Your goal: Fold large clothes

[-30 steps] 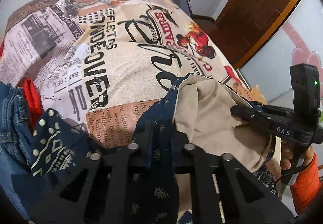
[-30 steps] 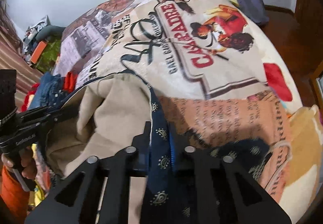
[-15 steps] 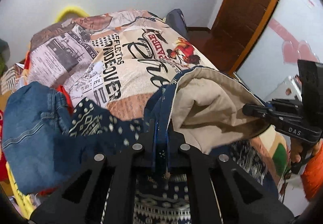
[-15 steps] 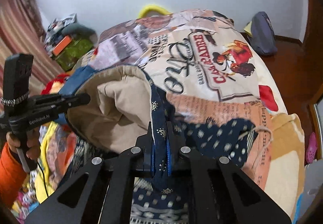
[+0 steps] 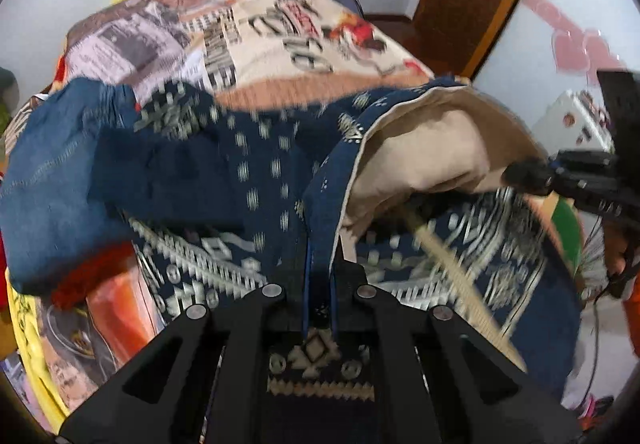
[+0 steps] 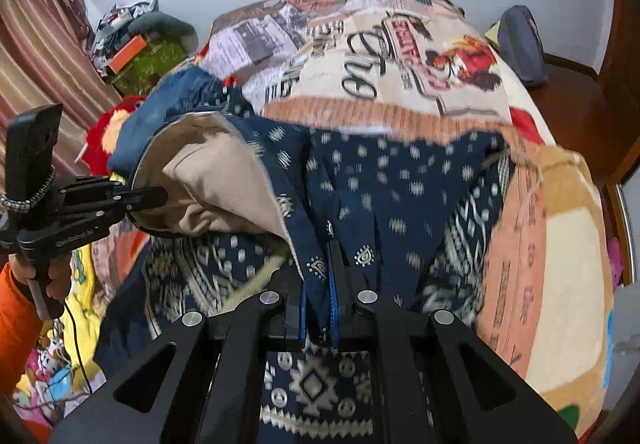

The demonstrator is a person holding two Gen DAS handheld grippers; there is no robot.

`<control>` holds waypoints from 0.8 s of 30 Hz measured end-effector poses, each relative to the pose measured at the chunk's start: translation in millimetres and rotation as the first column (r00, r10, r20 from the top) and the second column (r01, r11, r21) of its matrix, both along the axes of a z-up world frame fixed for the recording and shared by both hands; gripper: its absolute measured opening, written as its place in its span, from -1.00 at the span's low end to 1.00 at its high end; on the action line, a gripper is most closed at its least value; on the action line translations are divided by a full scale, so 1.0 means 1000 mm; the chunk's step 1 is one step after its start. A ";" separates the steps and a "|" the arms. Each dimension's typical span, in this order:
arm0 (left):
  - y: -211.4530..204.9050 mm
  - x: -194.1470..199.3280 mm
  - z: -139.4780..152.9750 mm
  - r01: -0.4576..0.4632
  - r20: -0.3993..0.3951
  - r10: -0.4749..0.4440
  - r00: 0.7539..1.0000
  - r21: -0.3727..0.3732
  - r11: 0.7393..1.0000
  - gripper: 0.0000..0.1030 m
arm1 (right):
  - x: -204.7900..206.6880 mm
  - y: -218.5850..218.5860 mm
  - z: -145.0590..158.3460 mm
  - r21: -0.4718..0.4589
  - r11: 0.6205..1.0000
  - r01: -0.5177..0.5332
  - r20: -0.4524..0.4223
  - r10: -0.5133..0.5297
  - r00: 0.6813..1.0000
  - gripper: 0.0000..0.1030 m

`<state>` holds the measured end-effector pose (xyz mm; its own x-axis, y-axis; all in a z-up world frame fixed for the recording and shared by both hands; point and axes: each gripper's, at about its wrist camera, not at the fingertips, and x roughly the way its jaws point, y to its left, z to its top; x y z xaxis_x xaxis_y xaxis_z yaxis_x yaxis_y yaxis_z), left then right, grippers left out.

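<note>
Left wrist view: left gripper (image 5: 319, 284) and right gripper (image 6: 319, 284) each clamp the hem of the navy patterned, beige-lined garment (image 5: 256, 163), spread over the newsprint-patterned bed (image 5: 280, 39). Risk: uneven pull skews the fold; hem slips.

Left gripper (image 5: 319, 294): matte black, angular linkage arms with cut-out slots, four round silver screw heads across top, blue pads lining inner fingers. Right gripper (image 6: 320, 308): same black frame, same four silver screws, blue pads. From side: black pistol-style handle, small white lettering on body, tall black box-shaped unit mounted on top, thin black cable trailing below. Beaded band around box on left unit. Orange sleeve (image 6: 18, 328) at each wrist.
</note>
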<state>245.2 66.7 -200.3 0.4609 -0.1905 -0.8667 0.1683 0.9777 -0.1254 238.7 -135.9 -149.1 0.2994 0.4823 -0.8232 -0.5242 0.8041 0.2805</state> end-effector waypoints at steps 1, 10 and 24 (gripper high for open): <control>0.000 -0.003 -0.004 0.002 -0.006 -0.002 1.000 0.006 1.000 -0.89 | -0.003 -0.001 -0.004 -0.008 1.000 -0.005 -0.006 0.005 1.000 -0.85; -0.009 -0.039 -0.008 0.030 -0.021 -0.030 0.999 0.032 0.999 -0.31 | -0.022 -0.005 -0.011 -0.115 0.992 -0.050 -0.029 0.047 0.998 -0.75; -0.007 -0.005 0.081 -0.027 0.168 0.031 0.985 -0.026 0.999 0.20 | -0.005 0.008 0.067 0.015 1.000 0.003 0.161 -0.005 0.987 -0.05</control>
